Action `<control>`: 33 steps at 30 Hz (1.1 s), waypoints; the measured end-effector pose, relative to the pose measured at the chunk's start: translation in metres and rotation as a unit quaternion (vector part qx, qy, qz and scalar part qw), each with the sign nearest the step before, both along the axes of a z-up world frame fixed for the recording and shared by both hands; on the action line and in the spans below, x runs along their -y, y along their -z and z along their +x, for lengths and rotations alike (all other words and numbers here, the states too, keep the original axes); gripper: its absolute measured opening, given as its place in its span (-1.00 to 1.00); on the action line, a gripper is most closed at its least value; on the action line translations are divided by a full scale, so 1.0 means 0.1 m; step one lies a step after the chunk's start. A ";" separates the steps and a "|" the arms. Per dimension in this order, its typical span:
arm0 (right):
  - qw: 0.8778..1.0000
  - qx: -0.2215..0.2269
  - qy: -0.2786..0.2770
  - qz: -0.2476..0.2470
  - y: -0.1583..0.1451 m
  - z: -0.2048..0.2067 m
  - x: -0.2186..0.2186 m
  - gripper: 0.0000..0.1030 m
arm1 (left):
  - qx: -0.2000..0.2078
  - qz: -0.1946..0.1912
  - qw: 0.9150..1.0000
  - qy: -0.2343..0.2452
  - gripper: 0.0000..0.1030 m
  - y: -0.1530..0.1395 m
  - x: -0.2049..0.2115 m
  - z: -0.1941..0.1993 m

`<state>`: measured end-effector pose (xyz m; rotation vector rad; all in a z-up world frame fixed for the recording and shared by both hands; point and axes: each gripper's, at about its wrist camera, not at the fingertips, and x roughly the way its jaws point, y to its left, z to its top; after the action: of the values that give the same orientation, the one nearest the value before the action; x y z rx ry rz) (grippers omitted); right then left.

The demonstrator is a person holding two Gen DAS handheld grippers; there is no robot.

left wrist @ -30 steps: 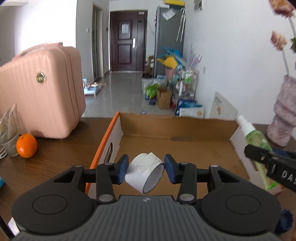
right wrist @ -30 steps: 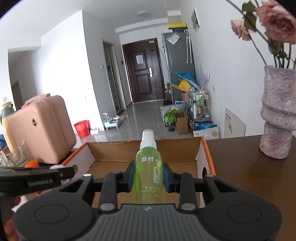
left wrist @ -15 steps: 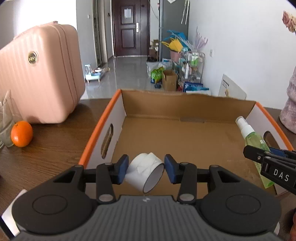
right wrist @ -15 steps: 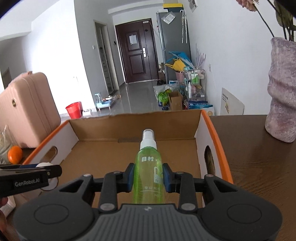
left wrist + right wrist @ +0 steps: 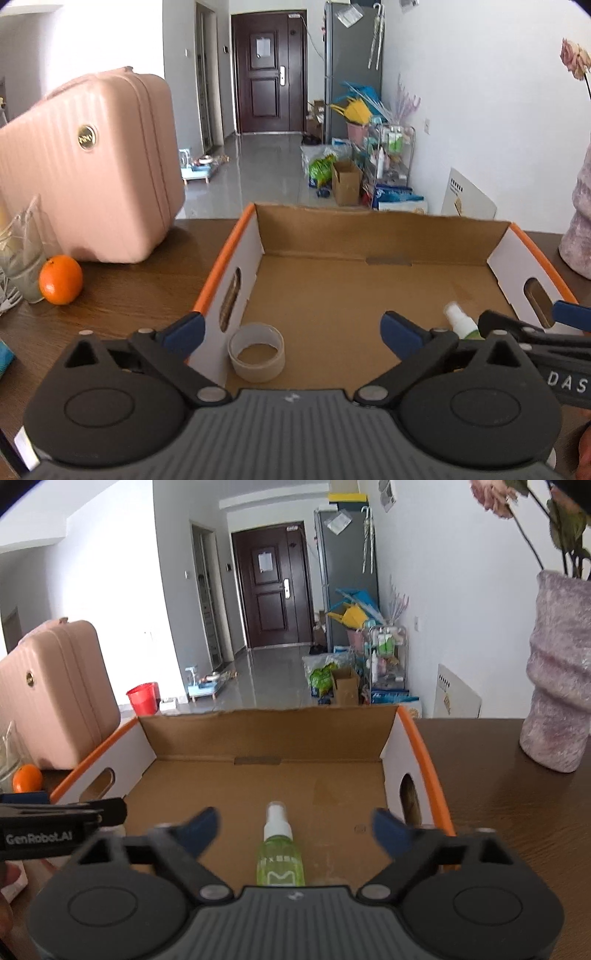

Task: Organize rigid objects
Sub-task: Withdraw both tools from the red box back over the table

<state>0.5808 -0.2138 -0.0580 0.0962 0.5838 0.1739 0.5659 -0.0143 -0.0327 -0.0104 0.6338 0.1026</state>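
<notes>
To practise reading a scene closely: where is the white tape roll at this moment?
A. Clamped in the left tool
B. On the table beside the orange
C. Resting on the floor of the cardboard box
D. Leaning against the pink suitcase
C: the tape roll rests on the cardboard box floor near its left wall, and the left tool stands open, its fingers clear of the roll.

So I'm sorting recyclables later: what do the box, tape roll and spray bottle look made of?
Box: corrugated cardboard, matte brown inside, white walls with orange rims.
Tape roll: probably a paper or cardboard ring, pale and dull; I can't tell for sure.
Spray bottle: translucent green plastic, white plastic nozzle, slightly glossy.
</notes>
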 end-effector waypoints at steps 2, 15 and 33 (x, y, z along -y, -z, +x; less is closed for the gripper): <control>1.000 0.000 -0.001 0.001 -0.01 -0.01 0.01 0.96 | 0.002 -0.003 1.000 -0.001 1.00 -0.01 -0.01 -0.01; 1.000 0.016 0.004 0.010 -0.11 -0.10 0.07 1.00 | 0.017 -0.003 1.000 -0.008 1.00 -0.11 -0.02 -0.09; 0.996 0.090 0.013 -0.014 -0.48 -1.12 0.13 1.00 | 0.108 0.007 0.994 0.016 1.00 -0.45 -0.02 -1.09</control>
<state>0.4688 -0.2269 -0.0103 0.0598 0.4050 0.1478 0.4566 -0.0125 0.0119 0.0023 0.4178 0.0745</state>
